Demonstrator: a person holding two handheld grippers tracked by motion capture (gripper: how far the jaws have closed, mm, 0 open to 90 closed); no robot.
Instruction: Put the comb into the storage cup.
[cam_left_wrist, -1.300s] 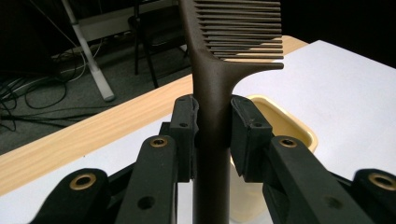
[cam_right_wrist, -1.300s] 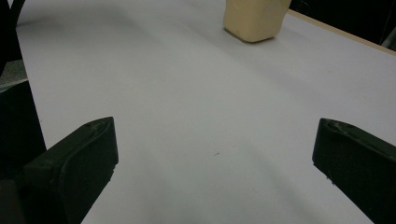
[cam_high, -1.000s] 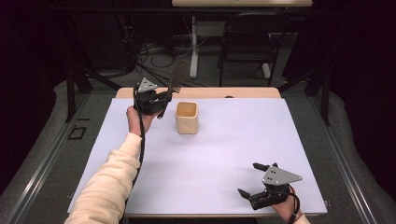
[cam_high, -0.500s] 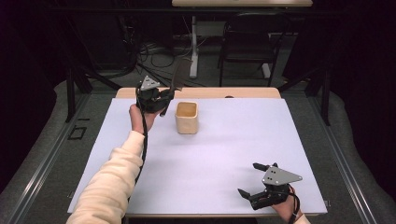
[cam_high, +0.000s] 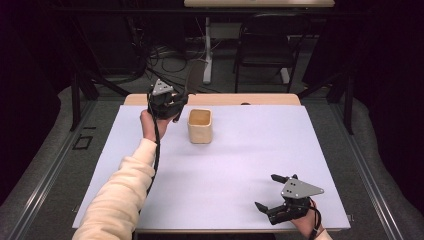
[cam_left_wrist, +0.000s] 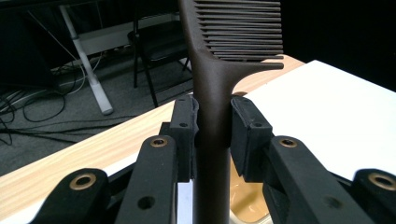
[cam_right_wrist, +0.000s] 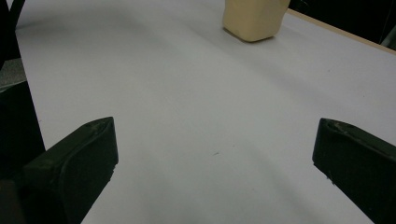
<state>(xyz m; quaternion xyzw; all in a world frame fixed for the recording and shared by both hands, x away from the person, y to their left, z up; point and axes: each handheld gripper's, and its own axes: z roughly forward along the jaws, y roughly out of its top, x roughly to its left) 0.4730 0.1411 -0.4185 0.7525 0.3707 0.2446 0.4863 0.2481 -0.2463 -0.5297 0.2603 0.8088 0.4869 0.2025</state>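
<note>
My left gripper (cam_high: 175, 107) is raised at the far left of the white table, shut on the handle of a dark brown comb (cam_left_wrist: 212, 93). The comb (cam_high: 194, 77) stands upright, teeth end up. In the left gripper view both pads (cam_left_wrist: 184, 126) press on its handle, and the yellow inside of the cup (cam_left_wrist: 245, 200) shows below. A cream square cup (cam_high: 200, 126) stands on the table just right of that gripper. My right gripper (cam_high: 274, 192) rests at the near right edge, open with nothing between its fingers (cam_right_wrist: 79, 158). The cup (cam_right_wrist: 254, 18) lies far ahead of it.
The white table top (cam_high: 250, 150) has a wooden strip (cam_high: 225, 99) along its far edge. Behind it are a chair, a desk leg (cam_high: 207, 55) and cables on a dark floor. Grey floor panels flank the table.
The left gripper with the comb has shifted slightly toward the cup. The right gripper has not moved.
</note>
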